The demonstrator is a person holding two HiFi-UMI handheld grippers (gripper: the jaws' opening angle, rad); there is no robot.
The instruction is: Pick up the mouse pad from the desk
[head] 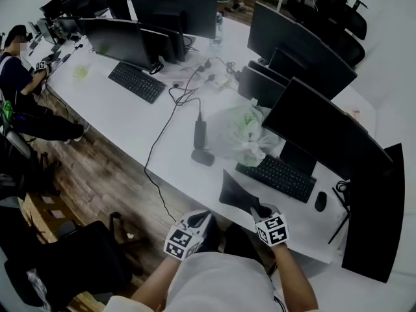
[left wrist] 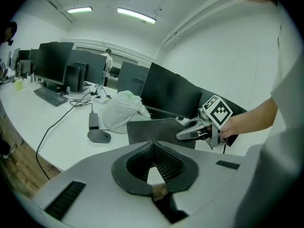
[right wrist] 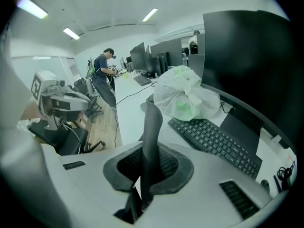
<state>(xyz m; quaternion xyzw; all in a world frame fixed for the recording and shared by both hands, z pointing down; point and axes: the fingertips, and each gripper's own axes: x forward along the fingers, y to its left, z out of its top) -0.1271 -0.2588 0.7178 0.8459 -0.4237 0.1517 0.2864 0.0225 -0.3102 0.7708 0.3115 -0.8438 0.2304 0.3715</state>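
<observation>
The dark mouse pad hangs off the white desk, lifted above its front edge. My right gripper is shut on the pad's near edge. In the right gripper view the pad stands edge-on between the pads of that gripper. In the left gripper view the pad shows flat, with the right gripper pinching its right side. My left gripper hovers left of the pad, by the desk's edge. Its jaws meet at the tips with nothing between them.
A white plastic bag lies behind the pad, next to a black keyboard and mouse. A power brick and a second mouse sit to the left. Monitors line the back. A seated person is far left.
</observation>
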